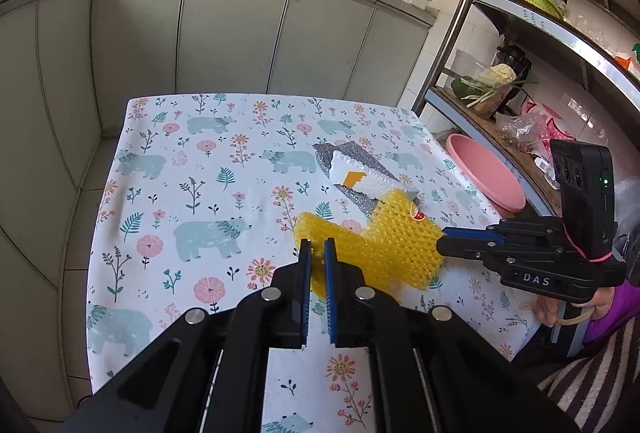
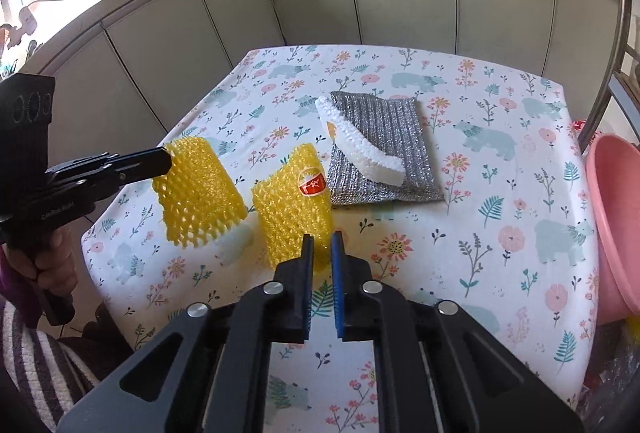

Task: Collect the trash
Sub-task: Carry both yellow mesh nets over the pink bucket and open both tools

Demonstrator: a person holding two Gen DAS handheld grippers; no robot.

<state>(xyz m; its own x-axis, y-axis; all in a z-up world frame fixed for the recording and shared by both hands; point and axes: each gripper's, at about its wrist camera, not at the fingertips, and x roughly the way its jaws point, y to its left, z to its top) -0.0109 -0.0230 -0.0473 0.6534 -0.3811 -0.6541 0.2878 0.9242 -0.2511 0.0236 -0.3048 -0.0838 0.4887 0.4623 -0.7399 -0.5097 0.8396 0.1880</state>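
Observation:
Two yellow foam fruit nets are held up over the table. My left gripper (image 1: 318, 247) is shut on the plain yellow net (image 2: 198, 193), seen from the side in the right wrist view (image 2: 166, 159). My right gripper (image 2: 322, 243) is shut on the yellow net with a red sticker (image 2: 294, 201); it shows in the left wrist view (image 1: 442, 241). A white foam net (image 2: 360, 149) lies on a silver scouring cloth (image 2: 384, 149) on the table behind them.
The table (image 2: 500, 193) has a bear-and-flower cloth. A pink basin (image 2: 616, 225) stands off the table's right side, below a metal shelf rack (image 1: 520, 45) with vegetables. Grey kitchen cabinets (image 1: 224, 33) run behind the table.

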